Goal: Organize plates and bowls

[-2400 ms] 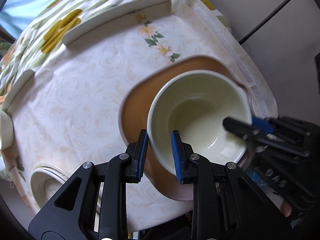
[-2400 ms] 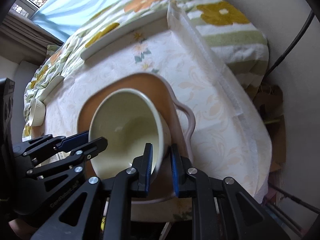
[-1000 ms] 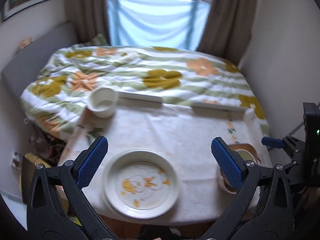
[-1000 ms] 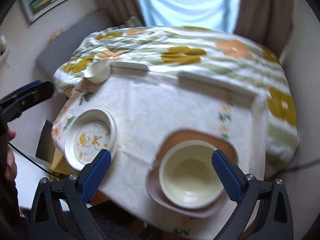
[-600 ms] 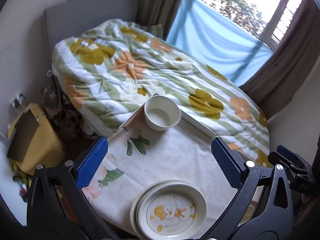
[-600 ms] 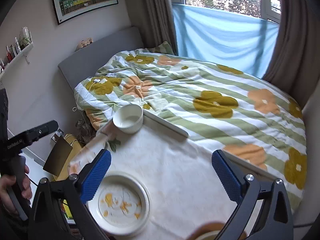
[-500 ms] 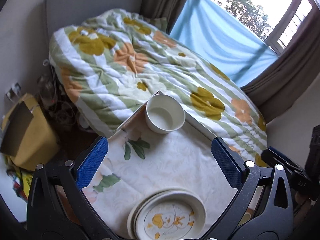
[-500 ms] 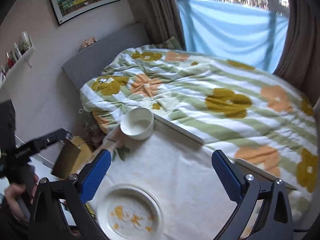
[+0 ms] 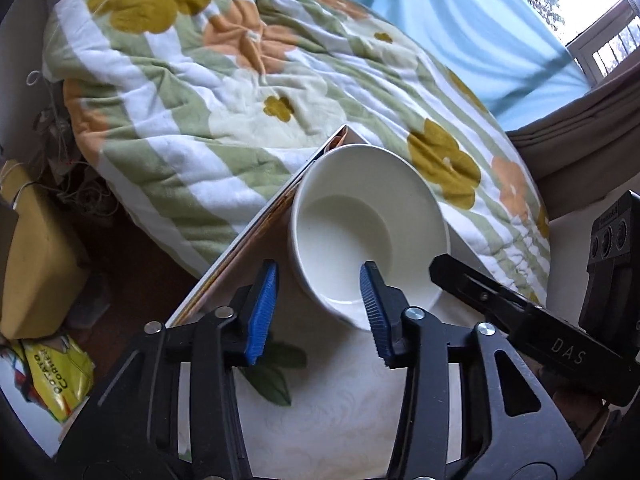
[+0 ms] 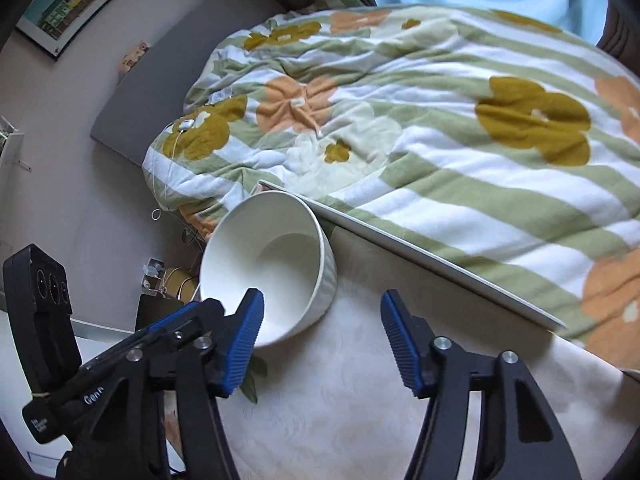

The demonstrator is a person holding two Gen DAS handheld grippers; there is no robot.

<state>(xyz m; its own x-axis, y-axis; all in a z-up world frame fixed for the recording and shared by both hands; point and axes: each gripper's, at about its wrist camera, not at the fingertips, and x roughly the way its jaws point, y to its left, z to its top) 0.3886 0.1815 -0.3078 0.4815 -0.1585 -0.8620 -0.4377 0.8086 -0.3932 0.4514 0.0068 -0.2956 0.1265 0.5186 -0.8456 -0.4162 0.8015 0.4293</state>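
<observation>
A white ribbed bowl [image 9: 360, 224] [image 10: 276, 264] sits empty at the far corner of the table [image 9: 340, 408], on its pale cloth with a green leaf print. My left gripper [image 9: 318, 314] straddles the bowl's near wall: one pad is outside it, the other over the inside. Its jaws are closing, and a gap shows between the outer pad and the wall. My right gripper [image 10: 324, 338] comes in from the other side with its jaws closing. One pad hangs over the bowl's inside, and the bowl's right wall lies between the pads, untouched. Its black finger [image 9: 492, 304] reaches the rim.
A bed with a flowered green-striped quilt [image 9: 240, 92] [image 10: 440, 120] presses against the table's far edge [image 10: 420, 248]. Left of the table, on the floor, are a yellow box [image 9: 40, 264] and a yellow snack bag [image 9: 52, 376]. The table's left edge [image 9: 240, 252] drops off right beside the bowl.
Both grippers have dropped and closed in on the white bowl, which looks much bigger. Both sets of jaws have narrowed from wide open. The duck-print plate has left both views.
</observation>
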